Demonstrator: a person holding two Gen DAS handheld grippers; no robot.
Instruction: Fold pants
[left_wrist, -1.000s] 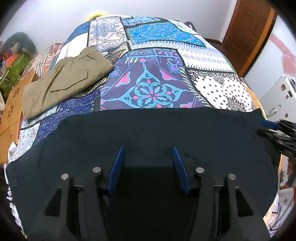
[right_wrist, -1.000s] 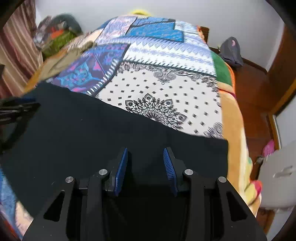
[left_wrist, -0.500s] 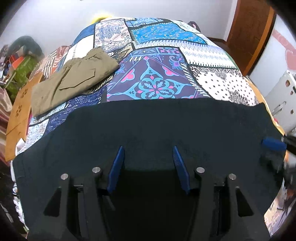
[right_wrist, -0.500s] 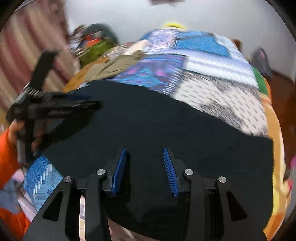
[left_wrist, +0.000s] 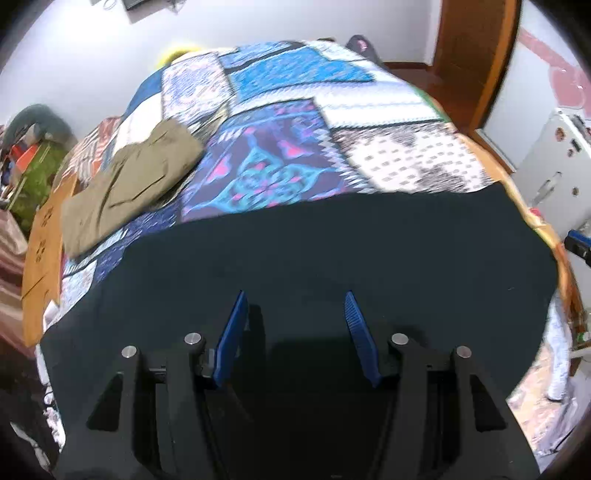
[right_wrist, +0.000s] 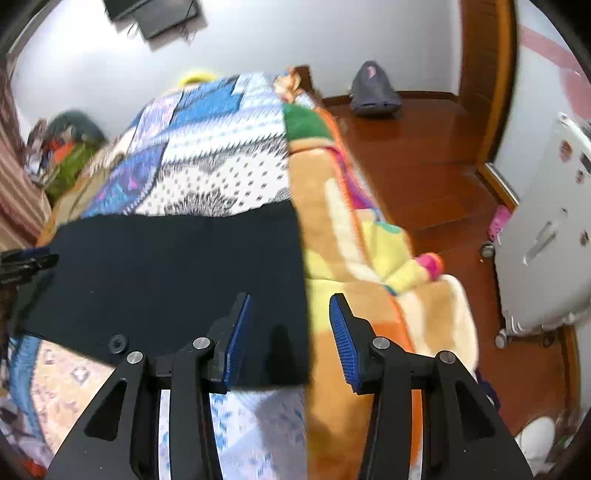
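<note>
Dark navy pants (left_wrist: 332, 251) lie flat across the near end of the patchwork bed; they also show in the right wrist view (right_wrist: 177, 273). My left gripper (left_wrist: 295, 332) is open and empty above the pants' near middle. My right gripper (right_wrist: 288, 332) is open and empty, over the pants' right edge, one finger over the cloth and one over the orange blanket (right_wrist: 354, 236). The left gripper shows at the left edge of the right wrist view (right_wrist: 22, 262); the right gripper's blue tip shows at the right edge of the left wrist view (left_wrist: 578, 242).
Folded olive pants (left_wrist: 129, 181) lie on the bed's far left. A wooden board (left_wrist: 42, 236) runs along the bed's left side. To the right are a wooden floor (right_wrist: 424, 155), a grey bag (right_wrist: 373, 92), a white appliance (right_wrist: 546, 236) and a door (left_wrist: 469, 55).
Both grippers have lifted and pulled back from the pants. The right gripper has swung right, from over the pants' middle to their right edge. Both stay open.
</note>
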